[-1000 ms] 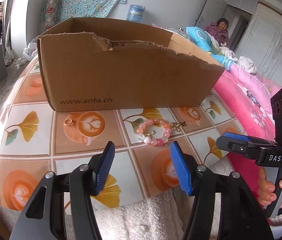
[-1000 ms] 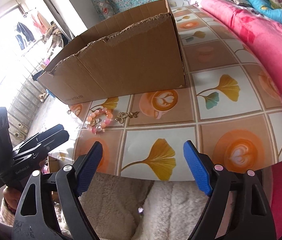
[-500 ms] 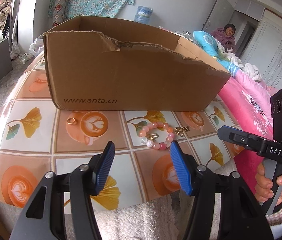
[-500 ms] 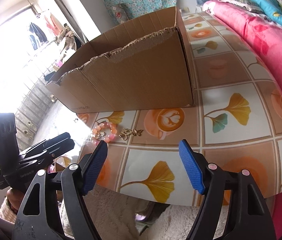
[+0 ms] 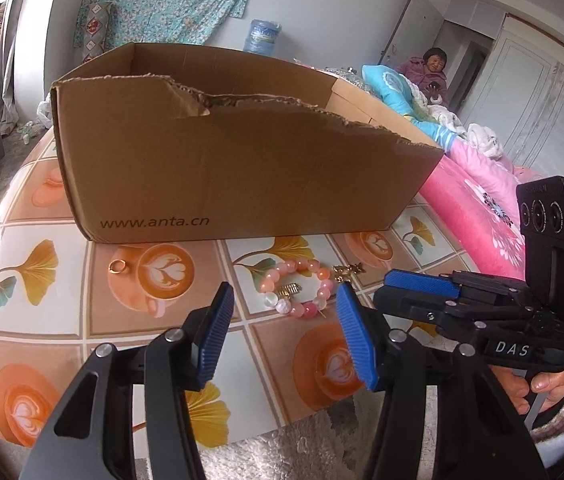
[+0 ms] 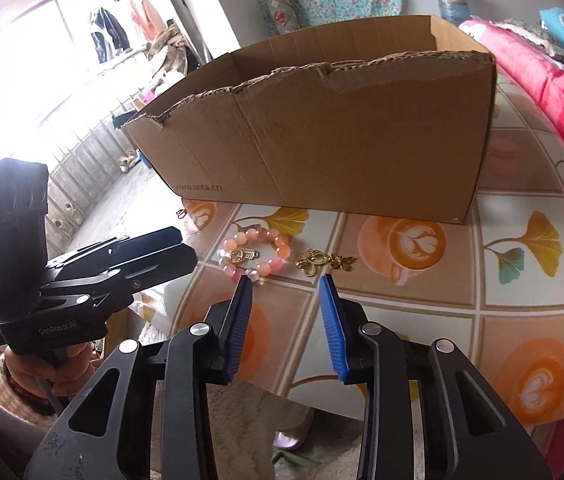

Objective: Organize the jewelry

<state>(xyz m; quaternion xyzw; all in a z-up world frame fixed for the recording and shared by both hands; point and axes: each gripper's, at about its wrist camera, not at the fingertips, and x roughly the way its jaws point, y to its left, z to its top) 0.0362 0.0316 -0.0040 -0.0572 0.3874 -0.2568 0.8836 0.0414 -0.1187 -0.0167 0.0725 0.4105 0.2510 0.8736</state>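
A cardboard box (image 5: 241,168), its near wall torn ragged along the top and printed with a web address, stands on a table (image 5: 41,320) covered in a cloth patterned with ginkgo leaves and latte cups. The jewelry lies on the cloth in front of the box, none of it in hand. Left to right in the left wrist view: a small gold ring (image 5: 117,267) sits just in front of the box's near wall, below the printed address; farther right, a pink beaded bracelet (image 5: 297,289) with a small gold charm lies flat, a little nearer the table edge; a gold chain piece (image 5: 348,271) lies just beside the bracelet's right side.

The left gripper (image 5: 286,334) hangs over the near part of the table, in front of the box, its blue-padded jaws partly apart and closing, with nothing between them; the bracelet shows beyond the gap. To its right, the right gripper (image 6: 286,322), held in a person's hand (image 5: 538,384) with a knitted sleeve, points toward the bracelet and chain piece; its jaws are narrow and closing on empty air, short of both pieces. Behind the box, a pink quilted bed (image 5: 478,200) lies to the right.
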